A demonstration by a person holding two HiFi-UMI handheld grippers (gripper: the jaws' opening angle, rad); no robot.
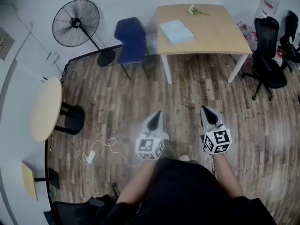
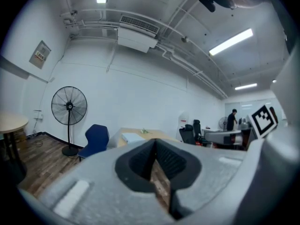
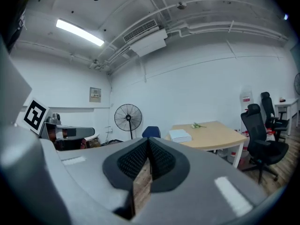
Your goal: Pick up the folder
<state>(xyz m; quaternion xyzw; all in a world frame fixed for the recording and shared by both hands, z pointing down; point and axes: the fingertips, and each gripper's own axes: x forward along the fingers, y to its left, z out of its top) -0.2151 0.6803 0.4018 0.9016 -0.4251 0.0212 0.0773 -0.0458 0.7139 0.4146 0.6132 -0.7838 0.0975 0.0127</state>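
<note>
We stand on a wood-plank floor (image 1: pixel 117 97), well apart from the pale counter (image 1: pixel 215 32). The light blue folder (image 1: pixel 176 32) lies flat on the counter. Our left claw (image 1: pixel 159 113) and right claw (image 1: pixel 205 109) are both closed and empty. A blue chair (image 1: pixel 131 40) and a fan (image 1: pixel 76 23) stand left of the counter.

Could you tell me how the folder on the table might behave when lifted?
The folder looks thick and boxy, so probably stiff. Lying flat on the table, it should not roll. Its smooth pale cover might slip.
</note>
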